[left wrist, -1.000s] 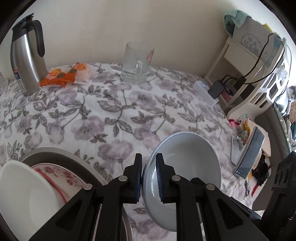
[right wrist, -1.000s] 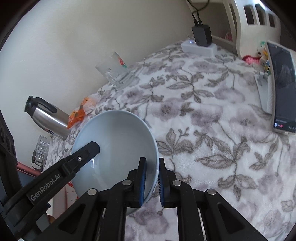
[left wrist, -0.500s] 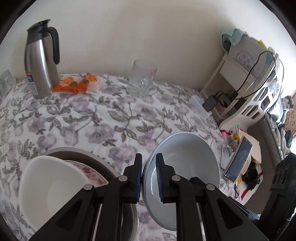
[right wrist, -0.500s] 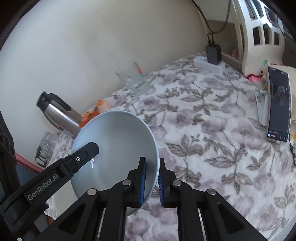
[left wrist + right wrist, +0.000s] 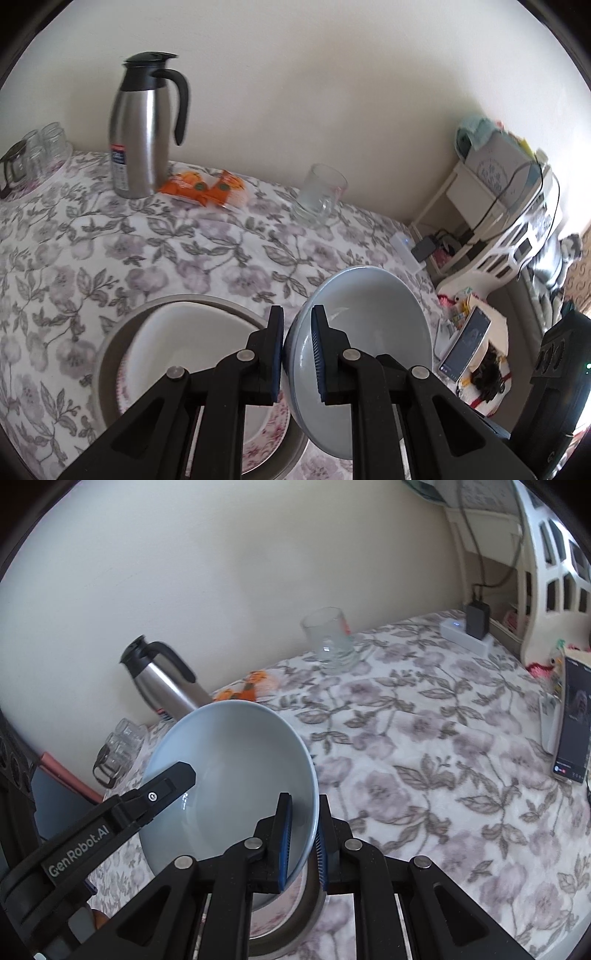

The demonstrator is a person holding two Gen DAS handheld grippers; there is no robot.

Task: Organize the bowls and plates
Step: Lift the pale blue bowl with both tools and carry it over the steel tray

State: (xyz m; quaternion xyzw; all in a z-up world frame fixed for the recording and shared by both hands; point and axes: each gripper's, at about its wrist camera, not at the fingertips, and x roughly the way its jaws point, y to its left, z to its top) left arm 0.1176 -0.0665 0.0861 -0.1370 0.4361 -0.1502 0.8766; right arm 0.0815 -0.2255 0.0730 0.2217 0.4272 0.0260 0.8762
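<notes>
A pale blue bowl [image 5: 369,321] [image 5: 236,760] hangs tilted above the flowered tablecloth, gripped from two sides. My left gripper [image 5: 297,328] is shut on its left rim, and my right gripper [image 5: 304,819] is shut on its right rim. The left gripper's finger [image 5: 162,790] shows inside the bowl in the right wrist view. Below and to the left lies a stack: a grey-brown plate [image 5: 107,343] under a pink-patterned plate [image 5: 273,424], with a white bowl [image 5: 192,343] on top.
A steel jug [image 5: 142,125] [image 5: 162,683], orange snack packets [image 5: 207,186], a glass mug [image 5: 319,195] [image 5: 330,642] and small glasses [image 5: 33,151] stand near the wall. A power strip [image 5: 467,637] and a phone [image 5: 572,720] lie at the right.
Both grippers have risen with the blue bowl and drawn back, so more of the table and wall shows. The white bowl and plate stack now lies further under the left gripper.
</notes>
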